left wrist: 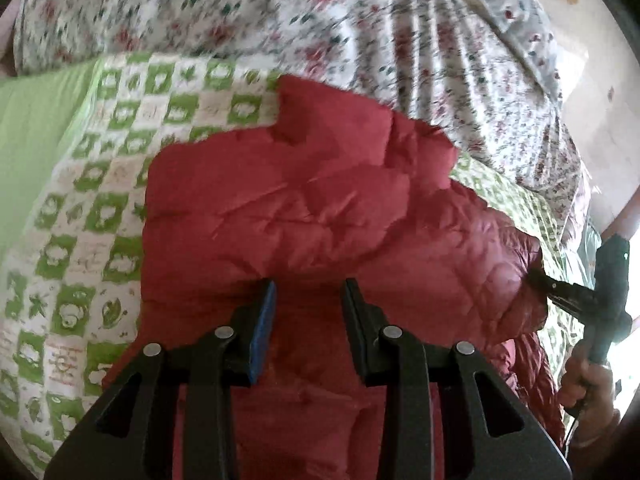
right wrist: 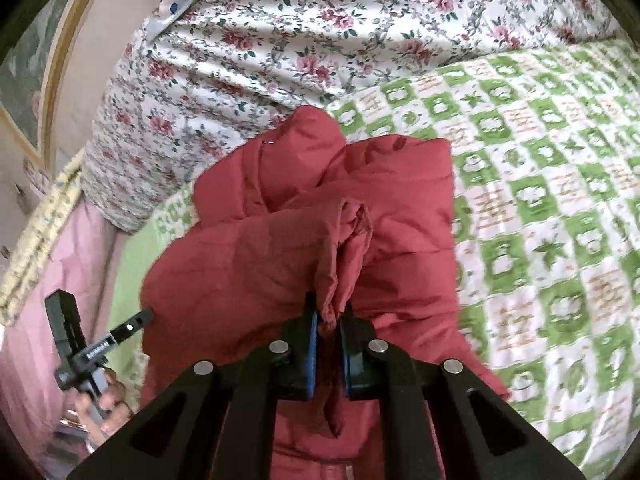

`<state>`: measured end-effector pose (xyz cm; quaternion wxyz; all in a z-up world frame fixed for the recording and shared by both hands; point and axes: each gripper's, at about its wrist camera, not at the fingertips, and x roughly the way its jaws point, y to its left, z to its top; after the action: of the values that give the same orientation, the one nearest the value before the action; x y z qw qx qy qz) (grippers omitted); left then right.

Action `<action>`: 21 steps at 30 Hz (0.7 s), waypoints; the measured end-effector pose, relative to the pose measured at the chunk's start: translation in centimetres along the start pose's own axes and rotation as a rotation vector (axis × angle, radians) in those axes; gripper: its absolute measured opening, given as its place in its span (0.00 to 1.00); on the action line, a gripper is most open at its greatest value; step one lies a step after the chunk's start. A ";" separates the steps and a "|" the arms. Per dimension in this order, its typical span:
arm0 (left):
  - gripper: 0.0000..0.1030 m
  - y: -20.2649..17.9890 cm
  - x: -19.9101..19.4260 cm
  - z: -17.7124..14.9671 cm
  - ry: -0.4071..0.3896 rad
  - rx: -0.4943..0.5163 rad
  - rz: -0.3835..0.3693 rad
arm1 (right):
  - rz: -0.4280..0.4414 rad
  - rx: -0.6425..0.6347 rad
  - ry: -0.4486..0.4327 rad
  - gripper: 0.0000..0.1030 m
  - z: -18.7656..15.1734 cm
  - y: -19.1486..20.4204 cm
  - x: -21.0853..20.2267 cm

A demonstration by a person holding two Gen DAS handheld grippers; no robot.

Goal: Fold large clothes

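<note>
A red puffy jacket (left wrist: 304, 208) lies crumpled on the bed, and it also fills the middle of the right wrist view (right wrist: 248, 264). My left gripper (left wrist: 310, 292) has its jaws a little apart with thick red fabric filling the gap. Seen from the right wrist, this left gripper (right wrist: 146, 315) bites the jacket's left edge. My right gripper (right wrist: 328, 320) is shut on a bunched fold of the jacket that stands up between its blue pads. Seen from the left wrist, the right gripper (left wrist: 538, 276) is buried in the jacket's right side.
A green-and-white checked blanket (left wrist: 100, 216) (right wrist: 540, 208) covers the bed under the jacket. A bulky floral duvet (left wrist: 320, 32) (right wrist: 320, 32) is heaped behind it. Pink bedding (right wrist: 48, 280) shows at the left. A person's hand (left wrist: 588, 384) (right wrist: 104, 400) holds each gripper's handle.
</note>
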<state>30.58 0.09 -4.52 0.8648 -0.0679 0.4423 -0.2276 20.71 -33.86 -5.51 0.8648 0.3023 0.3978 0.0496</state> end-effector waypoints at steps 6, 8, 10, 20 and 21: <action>0.30 0.1 1.3 -1.3 0.034 0.007 0.030 | -0.089 -0.070 0.015 0.17 -0.9 0.5 1.5; 0.30 0.0 1.4 -1.2 0.041 0.014 0.038 | -0.104 -0.062 0.003 0.19 -0.8 0.7 0.8; 0.30 -0.2 1.5 -1.2 0.044 0.018 0.044 | -0.148 -0.075 -0.060 0.22 -0.6 1.5 -1.0; 0.30 -0.6 2.0 -1.2 0.038 0.036 0.090 | -0.134 -0.296 -0.009 0.34 -1.9 8.1 2.2; 0.30 -0.7 2.0 -1.3 0.038 0.042 0.096 | -0.160 -0.295 0.012 0.34 -2.1 7.9 3.4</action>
<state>30.33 -1.34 -6.50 0.8675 -0.0241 0.4563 -0.1965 22.70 -25.35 -4.37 0.8985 0.1390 0.4144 0.0402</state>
